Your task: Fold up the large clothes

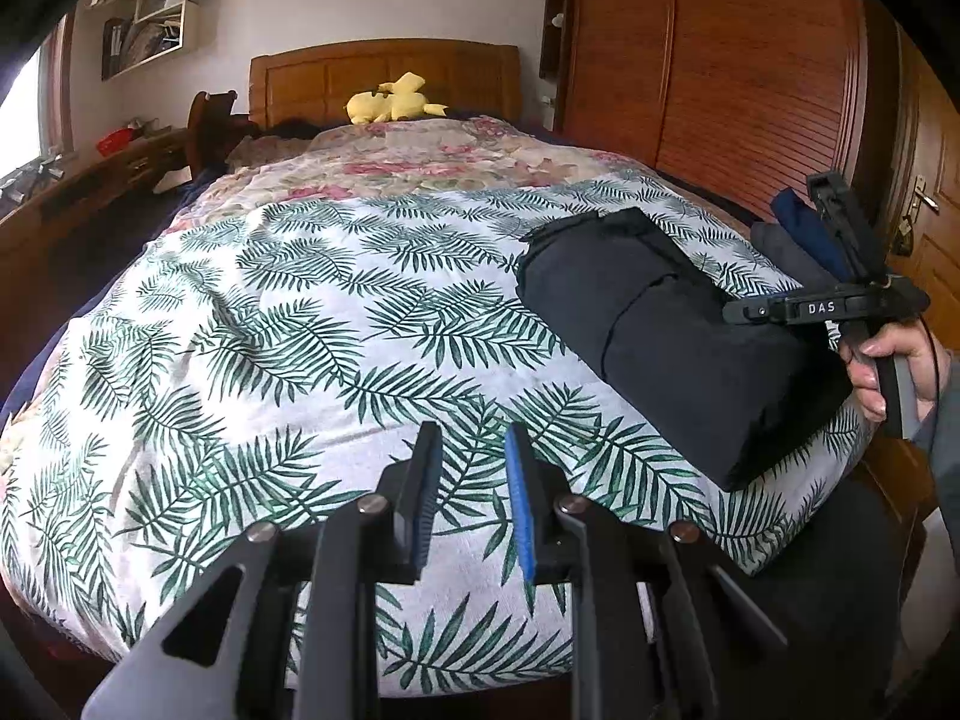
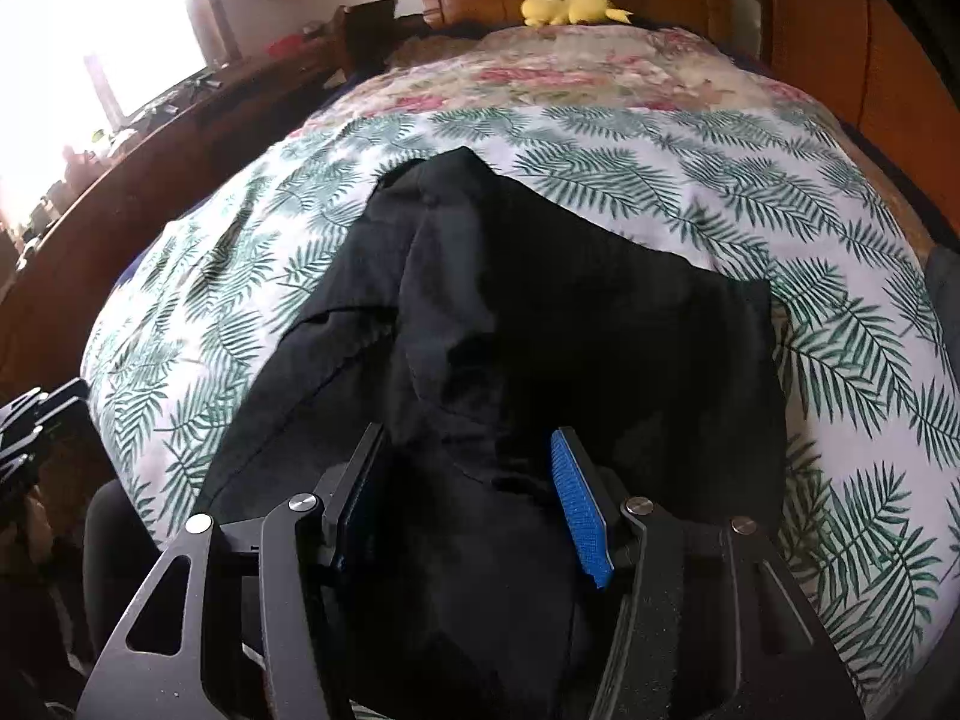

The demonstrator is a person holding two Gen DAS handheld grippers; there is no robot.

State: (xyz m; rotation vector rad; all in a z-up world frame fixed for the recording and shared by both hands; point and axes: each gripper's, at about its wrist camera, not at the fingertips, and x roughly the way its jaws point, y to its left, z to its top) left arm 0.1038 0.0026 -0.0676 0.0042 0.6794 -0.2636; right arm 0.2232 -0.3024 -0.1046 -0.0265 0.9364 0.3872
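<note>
left wrist: left gripper jaws narrowly apart, gripping nothing, over leaf-print bedspread; folded black garment at bed's right edge | right wrist: right gripper clamped on black bundle

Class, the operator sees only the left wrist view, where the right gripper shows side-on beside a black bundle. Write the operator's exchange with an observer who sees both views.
Operator: Is the right gripper actually clamped on that bundle?
Observer: In the right wrist view, bunched fabric of the black garment fills the gap between the fingers of the right gripper; it looks gripped.
Operator: Is the whole garment off the bed?
Observer: No. From that view its far end spreads out and appears to rest on the leaf-print bedspread.
</note>
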